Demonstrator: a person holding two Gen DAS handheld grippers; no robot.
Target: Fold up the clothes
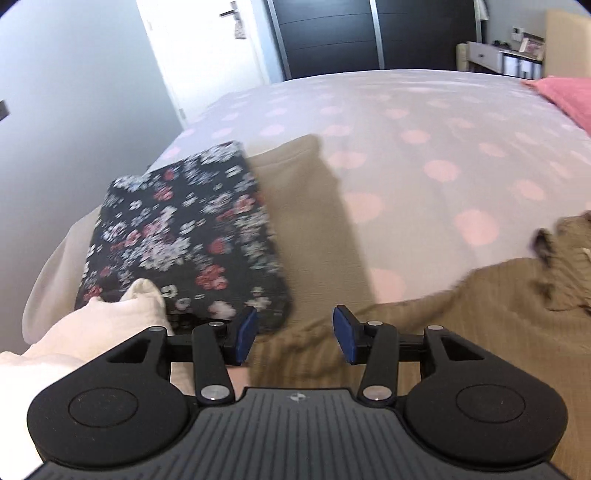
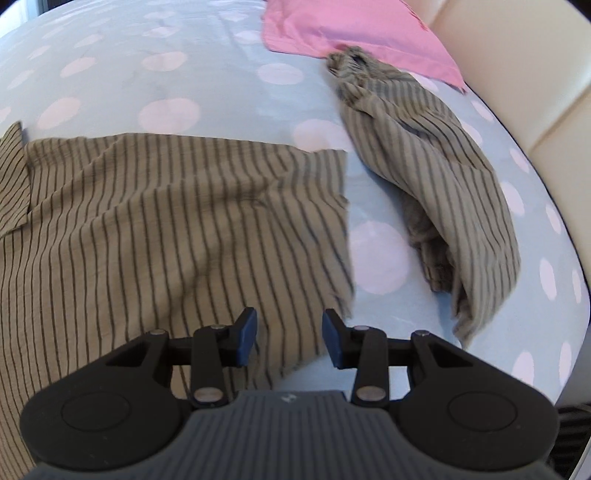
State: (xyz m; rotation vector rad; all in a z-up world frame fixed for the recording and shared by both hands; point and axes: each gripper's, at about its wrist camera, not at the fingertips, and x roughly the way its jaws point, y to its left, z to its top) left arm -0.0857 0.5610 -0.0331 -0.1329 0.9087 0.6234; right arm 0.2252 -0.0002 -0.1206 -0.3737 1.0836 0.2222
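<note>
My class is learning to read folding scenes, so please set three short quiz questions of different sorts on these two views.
1. True or false: the right gripper is clamped on the spread olive striped garment.
2. Which lies on the plain tan folded cloth: A) the dark floral folded garment, B) the pink pillow?
3. Fill in: the left gripper is ____.

Key: 1 false; 2 A; 3 open.

The left gripper [image 1: 294,334] hangs low with its blue-padded fingers [image 1: 246,332] spread wide apart, gripping nothing. The right gripper [image 2: 289,338] is likewise parted, its pads [image 2: 331,341] clear of each other and empty between.
</note>
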